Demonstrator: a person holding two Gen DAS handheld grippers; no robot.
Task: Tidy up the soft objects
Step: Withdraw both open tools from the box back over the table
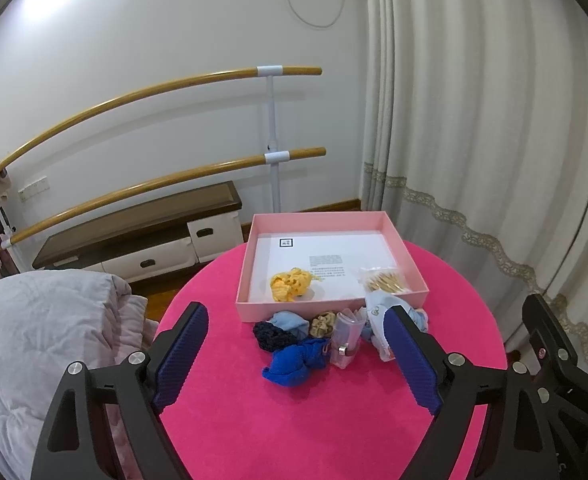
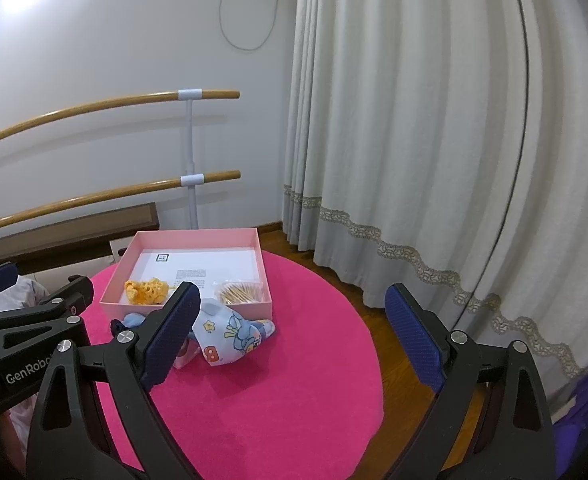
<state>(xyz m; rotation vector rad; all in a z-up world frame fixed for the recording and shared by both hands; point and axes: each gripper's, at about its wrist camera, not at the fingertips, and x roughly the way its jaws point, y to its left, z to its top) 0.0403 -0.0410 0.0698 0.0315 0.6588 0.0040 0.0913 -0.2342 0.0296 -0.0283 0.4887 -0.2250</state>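
Pink counter (image 1: 222,420) holds a pink box (image 1: 250,276) with a yellow scrunchie (image 1: 292,284) already inside. Soft things wait in a pile (image 1: 294,340) just in front of the box. Sorting is only begun. Left gripper (image 1: 299,360) has wide, empty jaws around the pile; it should drop and pinch one. Right gripper (image 2: 290,340) is also wide, empty.

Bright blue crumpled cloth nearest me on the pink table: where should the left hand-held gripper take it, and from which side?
Probably from above and the near side, pinching the raised bunched middle of the bright blue crumpled cloth. Its near edge faces bare pink table, while a clear plastic pouch crowds its right. The left hand-held gripper is open.
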